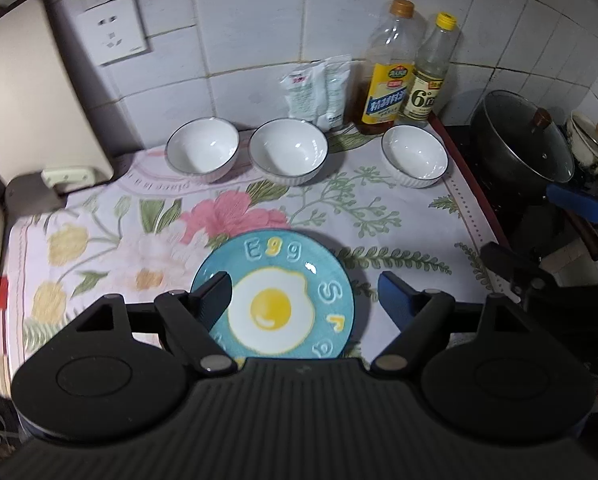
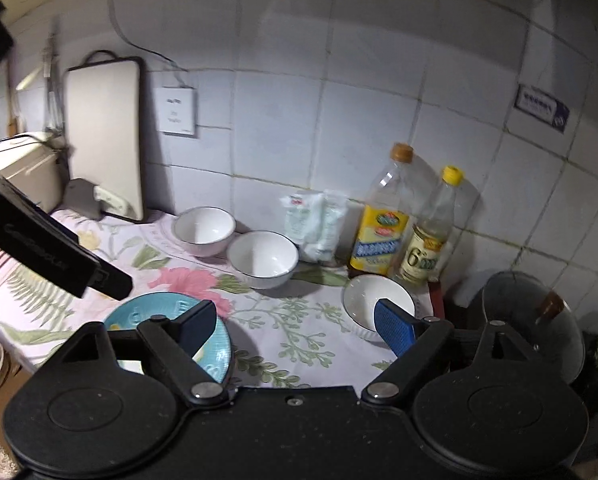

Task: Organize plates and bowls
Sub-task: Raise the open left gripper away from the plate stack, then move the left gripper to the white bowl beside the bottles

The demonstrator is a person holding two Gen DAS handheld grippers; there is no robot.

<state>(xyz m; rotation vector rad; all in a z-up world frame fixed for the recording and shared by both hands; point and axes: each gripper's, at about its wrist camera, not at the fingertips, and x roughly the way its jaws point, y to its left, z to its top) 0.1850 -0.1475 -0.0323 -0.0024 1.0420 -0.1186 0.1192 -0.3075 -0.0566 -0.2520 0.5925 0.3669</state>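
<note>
L gripper (image 1: pixel 305 298) jaws apart over egg plate (image 1: pixel 275 292); R gripper (image 2: pixel 299 320) jaws apart, empty.

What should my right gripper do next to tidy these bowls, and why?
Probably bring the right gripper, open and empty, down to the rim of the nearest white bowl. That bowl sits apart from the other two bowls, which stand close together, so it is the likely one to stack.
</note>
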